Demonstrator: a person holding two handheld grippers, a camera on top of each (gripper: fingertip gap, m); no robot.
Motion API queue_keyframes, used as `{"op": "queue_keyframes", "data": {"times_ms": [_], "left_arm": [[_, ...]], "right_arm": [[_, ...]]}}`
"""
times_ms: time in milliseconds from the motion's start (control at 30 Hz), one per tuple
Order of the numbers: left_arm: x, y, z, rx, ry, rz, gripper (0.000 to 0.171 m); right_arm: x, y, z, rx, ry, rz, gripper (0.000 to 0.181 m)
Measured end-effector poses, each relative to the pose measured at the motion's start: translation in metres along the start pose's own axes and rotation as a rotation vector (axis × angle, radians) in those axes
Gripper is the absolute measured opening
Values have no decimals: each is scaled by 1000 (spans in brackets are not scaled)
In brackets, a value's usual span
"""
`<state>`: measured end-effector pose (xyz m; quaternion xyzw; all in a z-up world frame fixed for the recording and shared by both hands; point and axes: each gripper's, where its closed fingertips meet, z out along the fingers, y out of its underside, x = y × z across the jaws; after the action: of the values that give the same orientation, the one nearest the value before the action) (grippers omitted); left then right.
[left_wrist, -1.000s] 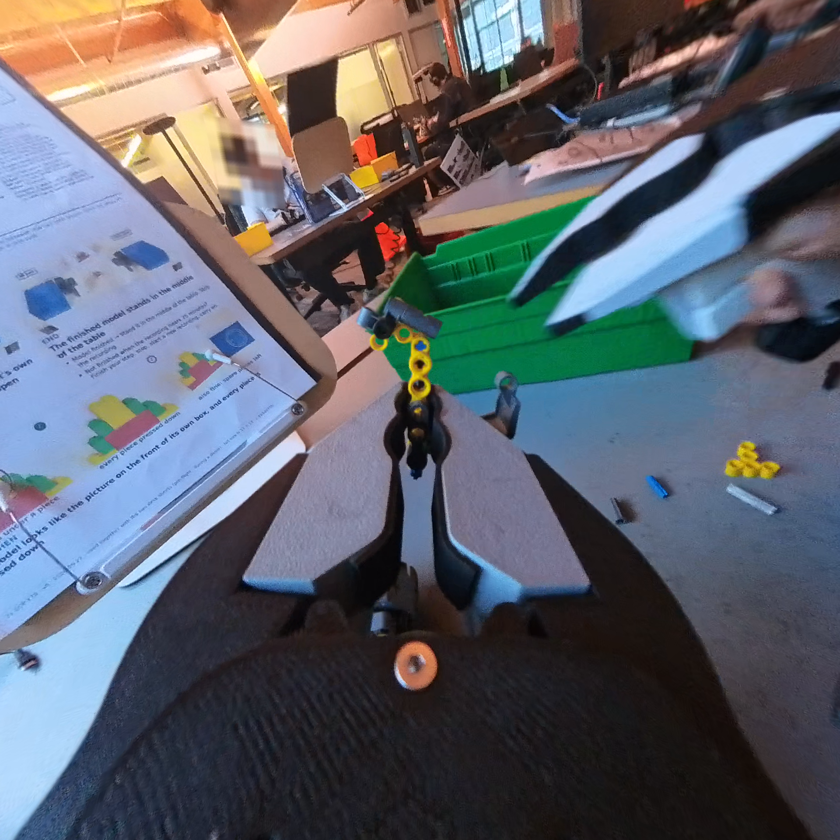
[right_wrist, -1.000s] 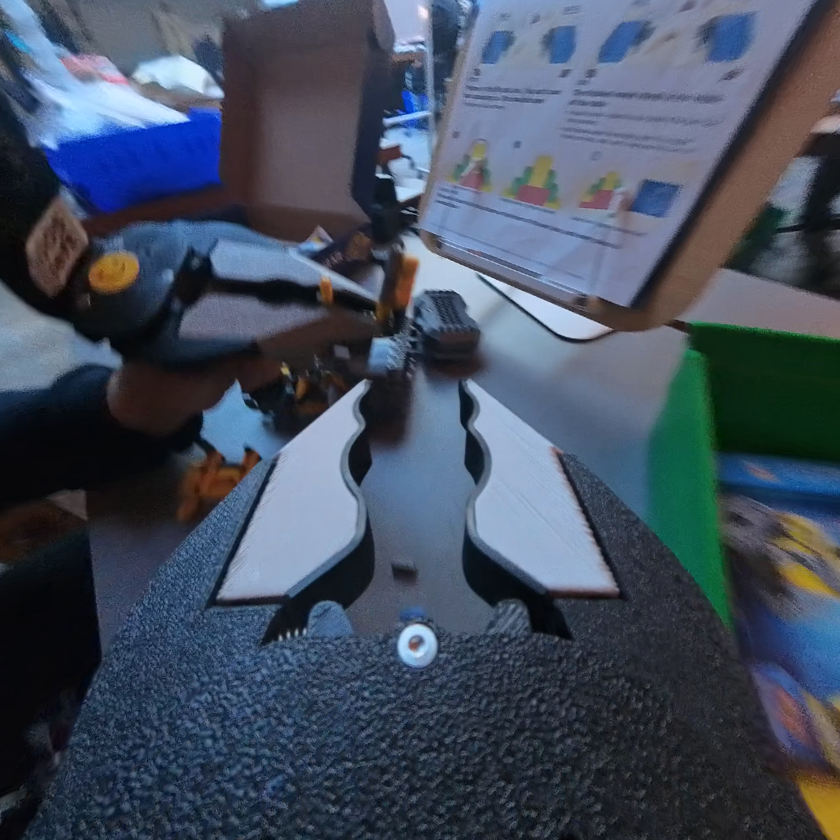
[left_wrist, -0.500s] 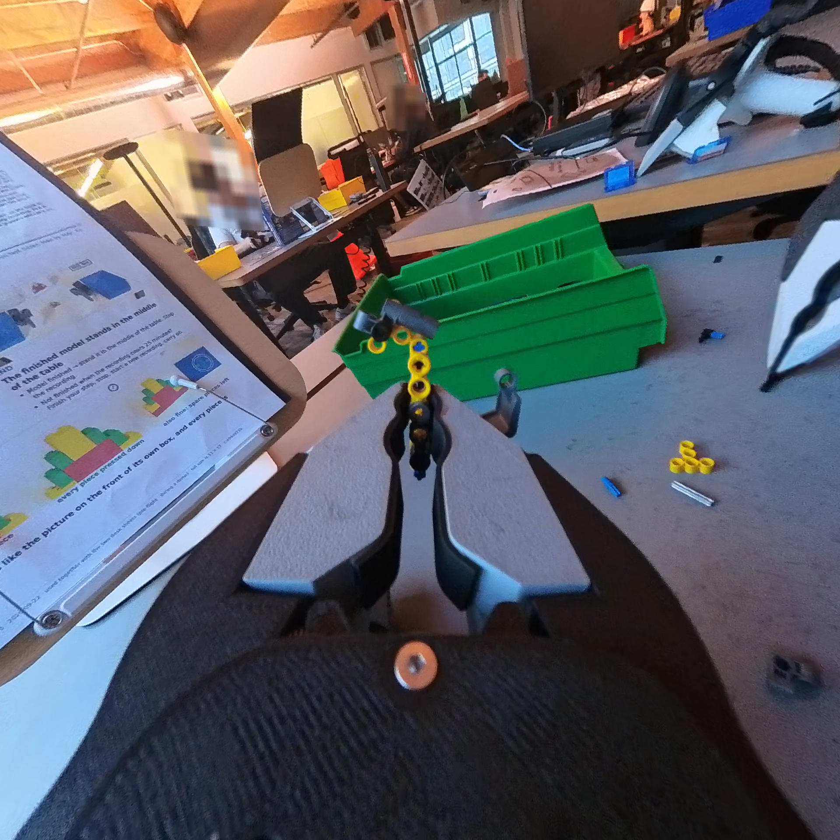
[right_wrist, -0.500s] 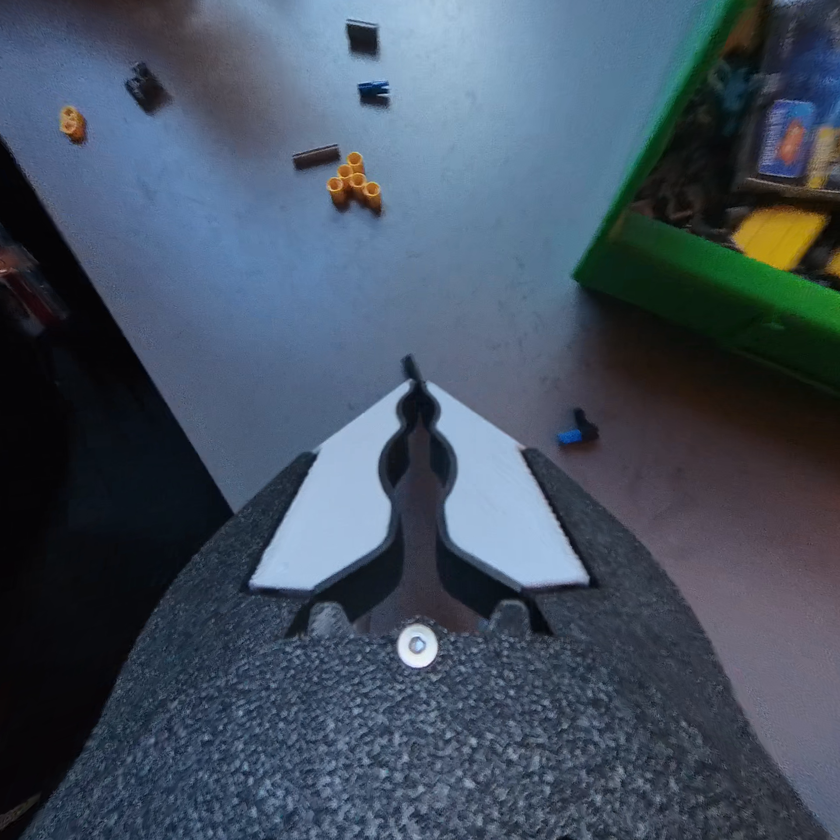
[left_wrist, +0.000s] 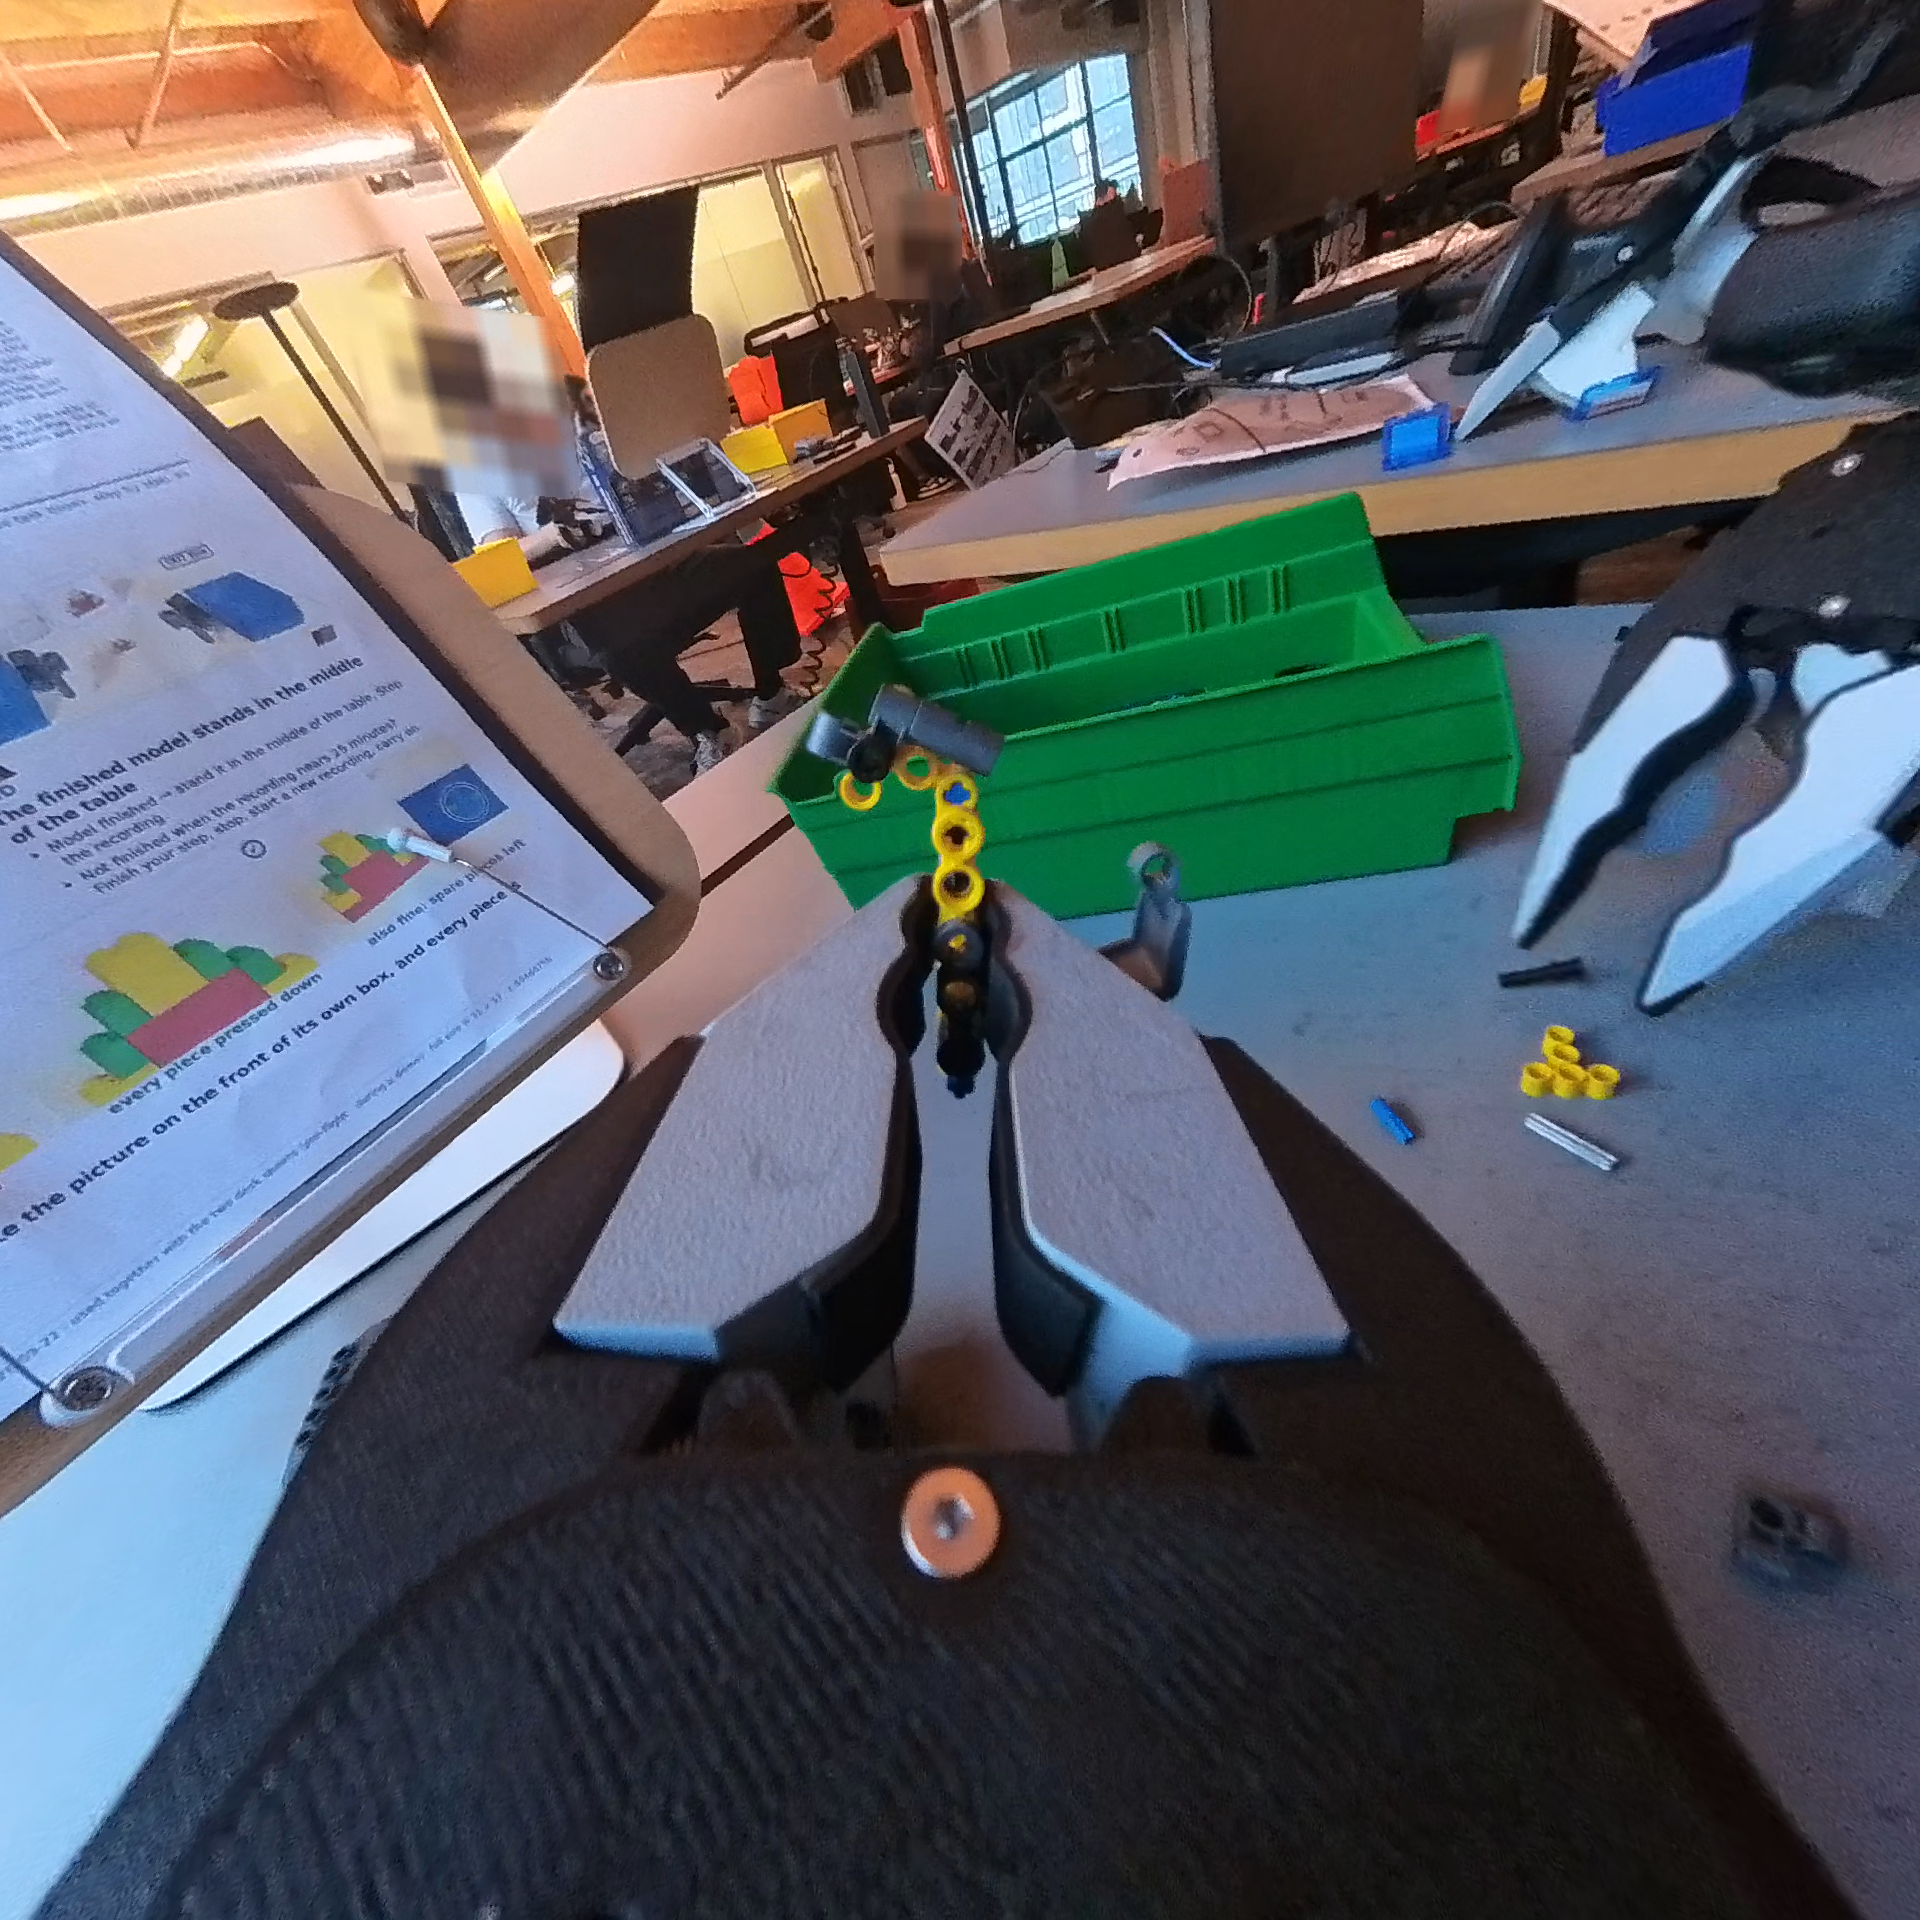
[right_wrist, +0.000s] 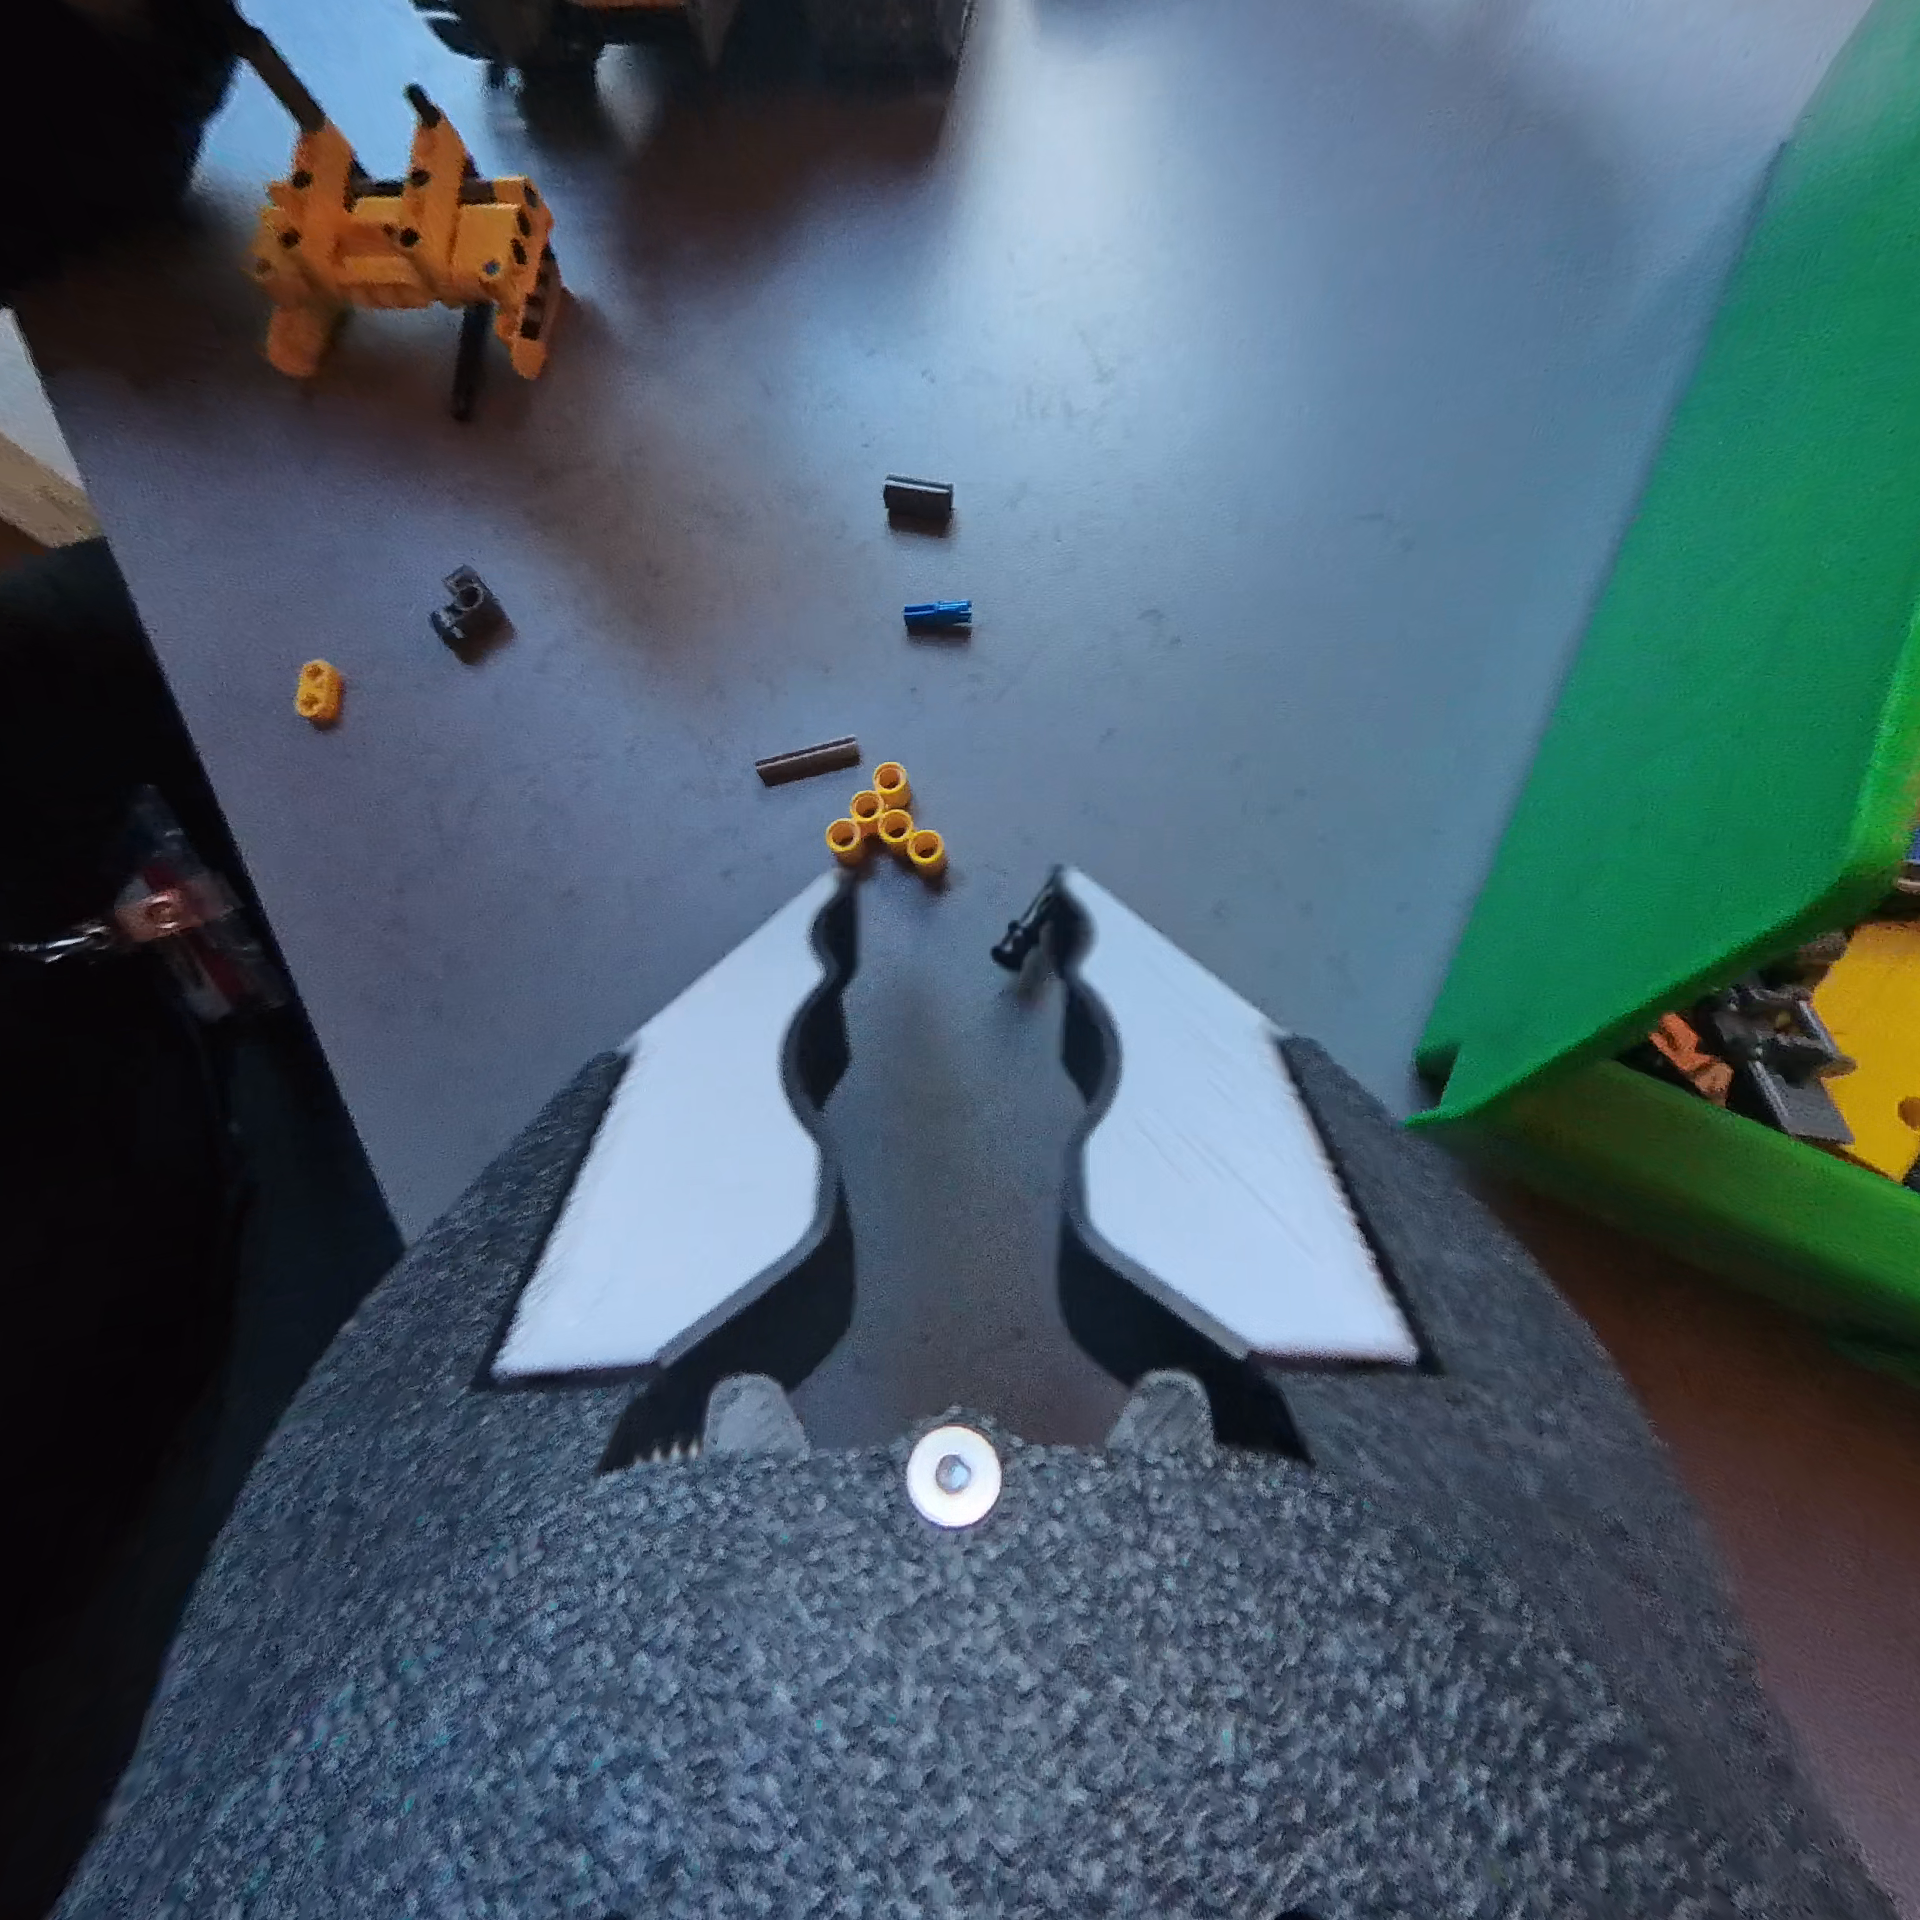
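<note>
Green bin (left_wrist: 1195, 769); instruction board (left_wrist: 260, 831); orange model (right_wrist: 405, 239).

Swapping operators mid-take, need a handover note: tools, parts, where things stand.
Left tool: shut on the yellow beam assembly, held upright above the table.
Right tool: open, low over the table, black pin lying by its right fingertip.
Just ahead: yellow angled piece, grey axle, blue pin. Green bin to its right, larger yellow model far left.
Loose parts all lie separate.
</note>
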<state>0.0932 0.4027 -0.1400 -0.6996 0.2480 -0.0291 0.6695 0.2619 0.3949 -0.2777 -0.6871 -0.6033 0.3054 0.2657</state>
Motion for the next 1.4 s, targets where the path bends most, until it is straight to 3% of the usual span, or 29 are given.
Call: {"op": "queue_keyframes", "data": {"times_ms": [67, 233, 433, 600, 800, 833, 967, 1033, 1133, 1267, 1333, 1400], "left_arm": [[2, -2, -1, 7, 5, 2, 4], [4, 2, 1, -9, 5, 22, 4], [1, -2, -1, 8, 6, 0, 4], [6, 0, 1, -2, 14, 20, 4], [4, 1, 1, -5, 9, 19, 4], [3, 1, 1, -6, 9, 17, 4], [5, 0, 0, -3, 16, 15, 4], [6, 0, 1, -4, 17, 22, 4], [5, 1, 1, -8, 15, 24, 4], [2, -1, -1, -1, 10, 14, 4], [2, -2, -1, 3, 11, 10, 4], [5, -2, -1, 3, 17, 13, 4]], "right_arm": [[7, 4, 6, -24, 44, -2, 56], [9, 14, 10, -45, 49, 27, 32], [15, 19, -15, -8, 143, 12, 37], [19, 28, -6, -44, 100, 15, 3], [21, 24, -1, -53, 107, 7, 19], [21, 23, -1, -53, 103, 10, 29], [19, 20, 4, -52, 91, -18, 23], [14, 18, 7, -51, 52, -16, 5], [13, 11, 9, -52, 88, -37, 4], [21, -47, -35, 162, 261, -123, 4], [51, -78, -79, 282, 428, -104, 4], [86, -82, -102, 270, 480, -16, 6]]}}
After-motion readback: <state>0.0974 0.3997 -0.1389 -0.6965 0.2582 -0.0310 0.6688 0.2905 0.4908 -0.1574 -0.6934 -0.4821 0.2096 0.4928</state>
